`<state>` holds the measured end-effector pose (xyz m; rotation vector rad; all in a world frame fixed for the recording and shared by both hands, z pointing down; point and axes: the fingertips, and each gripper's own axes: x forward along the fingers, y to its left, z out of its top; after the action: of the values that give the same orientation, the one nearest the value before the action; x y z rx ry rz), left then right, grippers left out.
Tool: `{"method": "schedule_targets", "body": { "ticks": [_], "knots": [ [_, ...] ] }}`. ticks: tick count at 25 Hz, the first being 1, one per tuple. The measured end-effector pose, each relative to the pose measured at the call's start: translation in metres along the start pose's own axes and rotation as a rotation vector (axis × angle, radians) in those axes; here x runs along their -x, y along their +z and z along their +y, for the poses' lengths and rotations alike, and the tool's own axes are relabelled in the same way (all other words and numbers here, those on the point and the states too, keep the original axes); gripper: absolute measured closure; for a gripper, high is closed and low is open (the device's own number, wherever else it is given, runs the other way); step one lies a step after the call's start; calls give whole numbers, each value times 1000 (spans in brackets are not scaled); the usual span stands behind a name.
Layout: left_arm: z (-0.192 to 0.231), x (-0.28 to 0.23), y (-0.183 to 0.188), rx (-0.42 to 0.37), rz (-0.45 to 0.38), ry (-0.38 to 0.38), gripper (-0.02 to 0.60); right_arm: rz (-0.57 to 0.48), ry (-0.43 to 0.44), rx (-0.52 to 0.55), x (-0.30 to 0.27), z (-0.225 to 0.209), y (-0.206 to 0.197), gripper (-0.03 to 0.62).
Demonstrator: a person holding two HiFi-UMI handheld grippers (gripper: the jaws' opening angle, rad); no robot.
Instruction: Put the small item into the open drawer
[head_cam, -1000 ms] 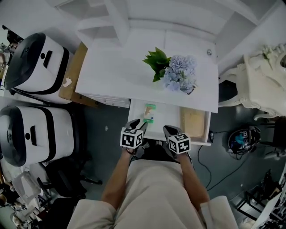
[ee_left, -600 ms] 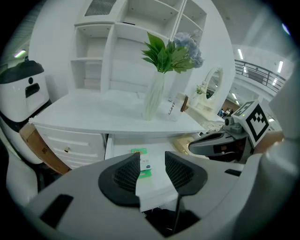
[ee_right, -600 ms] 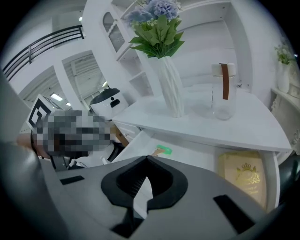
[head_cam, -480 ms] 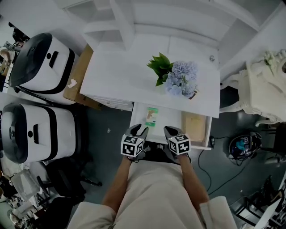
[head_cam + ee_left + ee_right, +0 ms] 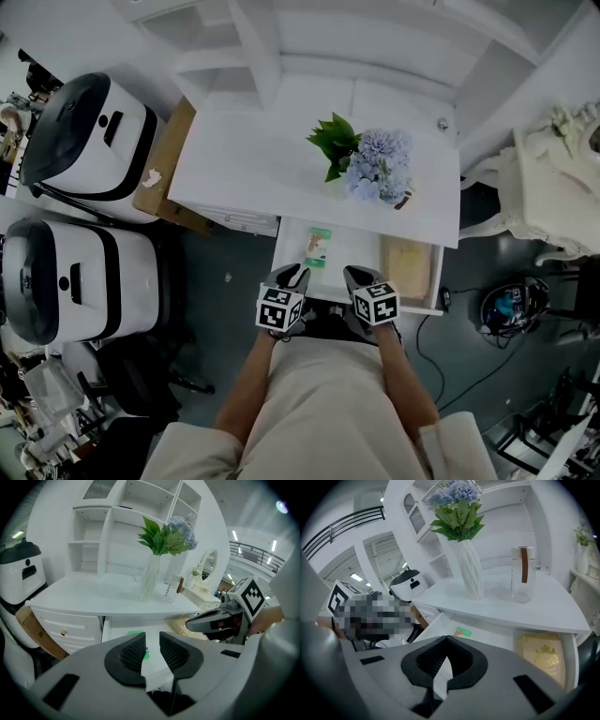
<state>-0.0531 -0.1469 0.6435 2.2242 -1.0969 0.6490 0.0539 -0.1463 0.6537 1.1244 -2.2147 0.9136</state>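
- White table [image 5: 253, 159] carries a vase [image 5: 370, 164]; its open drawer [image 5: 352, 255] juts from the front edge.
- Its left part holds the small green item [image 5: 318, 244], lying flat: likely delivered.
- At the drawer's front, the left gripper [image 5: 292, 275] is closing its fingers on nothing; the right gripper [image 5: 359, 275] keeps its fingers pressed together, empty.

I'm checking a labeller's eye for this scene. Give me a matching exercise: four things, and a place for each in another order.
1. flower vase
2. green packet
3. tan box
4. cardboard

a. right end of the drawer
b. on the desk top
c. left part of the drawer
d. beside the desk, at its left side

Pairs: 1-b, 2-c, 3-a, 4-d
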Motion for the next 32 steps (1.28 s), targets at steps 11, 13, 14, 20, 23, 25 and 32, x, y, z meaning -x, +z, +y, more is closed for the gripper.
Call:
{"method": "schedule_targets", "body": {
  "ticks": [11, 13, 14, 20, 23, 25, 32],
  "knots": [
    [6, 4, -8, -7, -7, 41, 556, 4, 12, 2, -1, 4, -3, 569],
    [7, 6, -8, 28, -20, 23, 565, 5, 12, 3, -1, 4, -3, 569],
    [8, 7, -8, 42, -23, 19, 566, 6, 12, 3, -1, 4, -4, 569],
    [10, 8, -17, 34, -1, 35, 566, 8, 10, 11, -1, 5, -6, 569],
    [12, 8, -20, 20, 11, 58, 565, 5, 12, 20, 0, 7, -5, 569],
    [12, 9, -22, 25, 11, 64, 565, -3, 17, 17, 2, 9, -3, 569],
    [10, 12, -24, 14, -1, 59, 565, 4, 21, 39, 0, 14, -4, 569]
  ]
}}
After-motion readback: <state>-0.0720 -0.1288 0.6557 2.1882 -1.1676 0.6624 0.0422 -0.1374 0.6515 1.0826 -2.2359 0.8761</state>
